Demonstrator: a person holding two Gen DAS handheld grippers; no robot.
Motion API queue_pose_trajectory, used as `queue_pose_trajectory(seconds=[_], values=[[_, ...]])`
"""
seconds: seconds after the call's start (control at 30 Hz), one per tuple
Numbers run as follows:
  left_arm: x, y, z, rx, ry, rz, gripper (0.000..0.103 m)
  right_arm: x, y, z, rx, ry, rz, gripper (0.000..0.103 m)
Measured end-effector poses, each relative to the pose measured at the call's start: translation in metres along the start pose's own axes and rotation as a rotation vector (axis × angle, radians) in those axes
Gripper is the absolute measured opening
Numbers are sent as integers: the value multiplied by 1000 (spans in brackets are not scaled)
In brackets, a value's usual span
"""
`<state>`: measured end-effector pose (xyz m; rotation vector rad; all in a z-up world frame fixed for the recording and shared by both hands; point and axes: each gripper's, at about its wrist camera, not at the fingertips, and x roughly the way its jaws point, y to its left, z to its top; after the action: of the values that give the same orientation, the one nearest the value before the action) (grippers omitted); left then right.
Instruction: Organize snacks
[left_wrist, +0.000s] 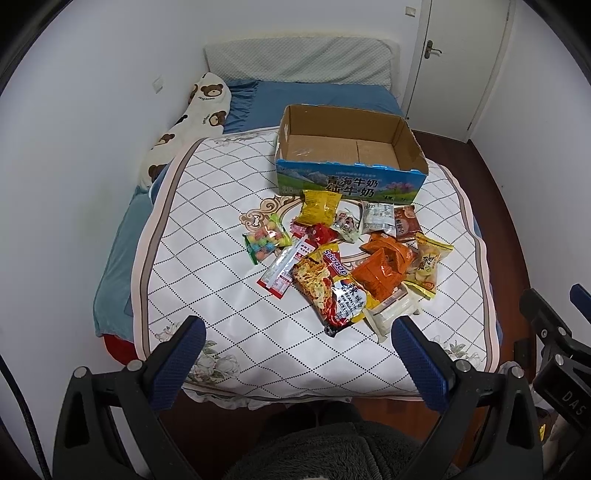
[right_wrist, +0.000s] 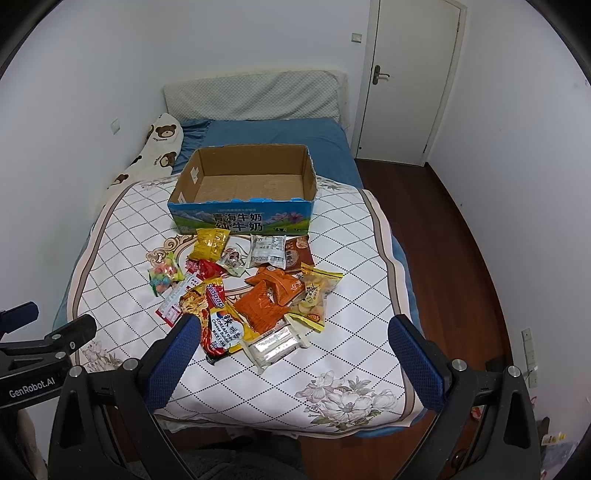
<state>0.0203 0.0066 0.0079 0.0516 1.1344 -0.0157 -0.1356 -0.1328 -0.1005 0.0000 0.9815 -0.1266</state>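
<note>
A pile of snack packets lies on the quilted bed cover: a noodle packet (left_wrist: 328, 284) (right_wrist: 218, 321), orange bags (left_wrist: 384, 266) (right_wrist: 266, 299), a yellow bag (left_wrist: 317, 206) (right_wrist: 208, 243), a candy bag (left_wrist: 266, 238) (right_wrist: 164, 277) and a clear packet (right_wrist: 275, 345). Behind them stands an empty open cardboard milk box (left_wrist: 347, 184) (right_wrist: 240, 221). My left gripper (left_wrist: 295, 347) is open and empty, held near the bed's foot, short of the pile. My right gripper (right_wrist: 295, 347) is open and empty, just short of the clear packet.
The bed (left_wrist: 221, 295) fills the room between a white wall on the left and wooden floor (right_wrist: 461, 258) on the right. A bear-print pillow (left_wrist: 184, 122) lies at the far left. A closed door (right_wrist: 406, 81) stands at the back right.
</note>
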Motion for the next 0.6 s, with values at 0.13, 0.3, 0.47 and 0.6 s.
queue_pose_trajectory(seconds=[0.13, 0.3, 0.47, 0.6], values=[[-1, -3, 0, 2, 1, 1, 103, 0, 0, 0, 0, 2, 0, 103], [-1, -3, 0, 3, 1, 1, 103, 2, -1, -1, 4, 5, -1, 103], [0, -5, 0, 4, 3, 0, 103, 3, -2, -1, 7, 5, 0, 103], [1, -8, -3, 8, 4, -1, 103, 3, -5, -2, 11, 4, 0, 103]])
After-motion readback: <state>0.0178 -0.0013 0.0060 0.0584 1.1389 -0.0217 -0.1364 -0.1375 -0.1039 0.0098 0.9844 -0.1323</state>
